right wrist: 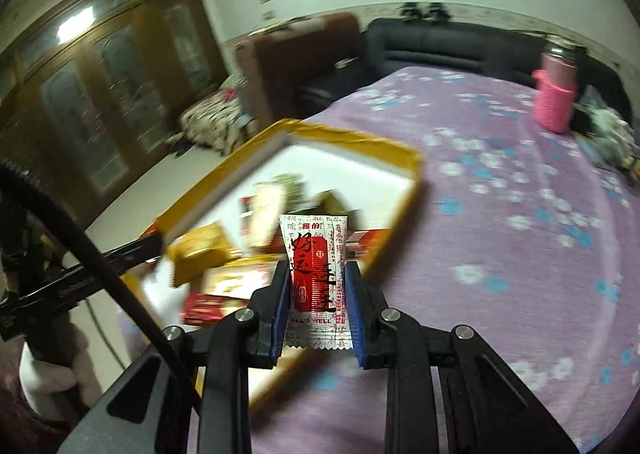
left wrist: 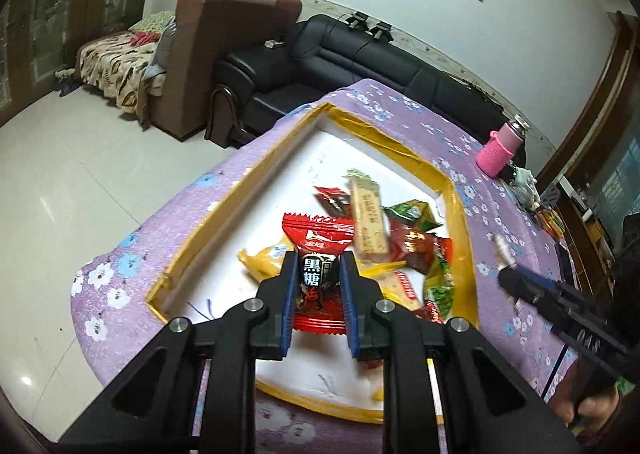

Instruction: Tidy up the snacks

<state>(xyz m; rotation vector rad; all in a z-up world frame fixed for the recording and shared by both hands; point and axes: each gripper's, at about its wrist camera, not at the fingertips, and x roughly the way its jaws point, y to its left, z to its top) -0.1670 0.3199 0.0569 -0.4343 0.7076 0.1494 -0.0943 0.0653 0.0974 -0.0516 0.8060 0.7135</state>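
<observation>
My left gripper (left wrist: pixel 319 258) is shut on a red and black brown-sugar candy packet (left wrist: pixel 318 250) and holds it above a shallow white box with yellow taped walls (left wrist: pixel 240 189). Several snack packets (left wrist: pixel 400 238) lie piled in the box's right half. My right gripper (right wrist: pixel 317 268) is shut on a white and red candy packet (right wrist: pixel 316 254) and holds it over the near right edge of the same box (right wrist: pixel 404 157). The right wrist view is blurred. The right gripper also shows in the left wrist view (left wrist: pixel 505 274), to the right of the box.
The box sits on a table under a purple flowered cloth (left wrist: pixel 500 221). A pink-sleeved bottle (left wrist: pixel 502 149) stands at the far right, with clutter (left wrist: pixel 532 189) beyond it. A black sofa (left wrist: pixel 360 57) and a brown armchair (left wrist: pixel 200 65) stand behind the table.
</observation>
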